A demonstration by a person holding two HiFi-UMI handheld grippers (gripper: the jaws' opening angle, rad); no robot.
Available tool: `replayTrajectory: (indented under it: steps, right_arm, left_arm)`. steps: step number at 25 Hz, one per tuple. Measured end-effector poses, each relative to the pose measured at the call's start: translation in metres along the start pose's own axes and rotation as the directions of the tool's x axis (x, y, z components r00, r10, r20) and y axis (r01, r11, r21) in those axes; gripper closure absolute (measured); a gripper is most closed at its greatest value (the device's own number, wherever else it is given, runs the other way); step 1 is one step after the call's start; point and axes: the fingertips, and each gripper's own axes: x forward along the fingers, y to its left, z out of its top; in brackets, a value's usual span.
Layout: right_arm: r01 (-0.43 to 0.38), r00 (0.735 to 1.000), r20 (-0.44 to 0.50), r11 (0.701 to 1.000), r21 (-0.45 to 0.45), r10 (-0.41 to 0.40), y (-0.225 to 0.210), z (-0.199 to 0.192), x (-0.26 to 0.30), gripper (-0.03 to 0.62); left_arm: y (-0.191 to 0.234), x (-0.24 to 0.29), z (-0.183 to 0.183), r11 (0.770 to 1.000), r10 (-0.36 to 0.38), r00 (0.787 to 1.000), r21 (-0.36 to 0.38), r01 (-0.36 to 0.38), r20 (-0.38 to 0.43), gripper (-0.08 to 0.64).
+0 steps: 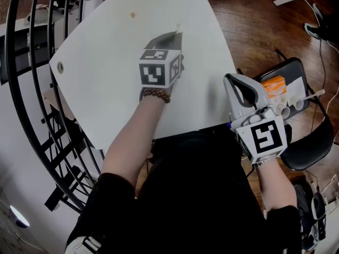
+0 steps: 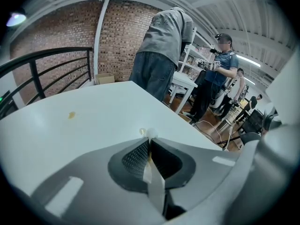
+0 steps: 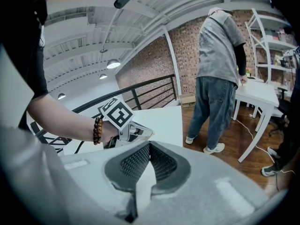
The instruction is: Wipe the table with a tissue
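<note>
A white table (image 1: pixel 106 62) carries a small yellowish stain (image 1: pixel 132 15) near its far edge, which also shows in the left gripper view as a stain (image 2: pixel 71 115) on the table (image 2: pixel 93 121). My left gripper (image 1: pixel 177 34) hovers over the table's middle and points away from me. It is shut on a thin white tissue (image 2: pixel 151 134), and a small wad of tissue (image 1: pixel 179 29) pokes out past the tips of the left gripper (image 2: pixel 149 142). My right gripper (image 1: pixel 229 78) hangs off the table's right edge, shut with nothing seen in it. The right gripper (image 3: pixel 149 145) faces the left hand and the table (image 3: pixel 164 118).
A black railing (image 1: pixel 32 62) curves along the table's left side. A black chair (image 1: pixel 307 136) at the right holds an orange packet (image 1: pixel 274 85) and paper cups (image 1: pixel 288 107). A person in grey (image 2: pixel 161 46) stands beyond the table; others (image 2: pixel 220 69) stand further off.
</note>
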Motion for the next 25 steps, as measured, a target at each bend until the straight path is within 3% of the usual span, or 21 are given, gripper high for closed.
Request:
replayTrajectory:
  steps: [25]
  right_arm:
    - [0.008,1.0,0.015,1.0,0.018,-0.008,-0.009,-0.002,0.001,0.6]
  left_arm:
    - [-0.007,0.012,0.015,0.999,-0.013,1.0,0.039,0.013,-0.005,0.531]
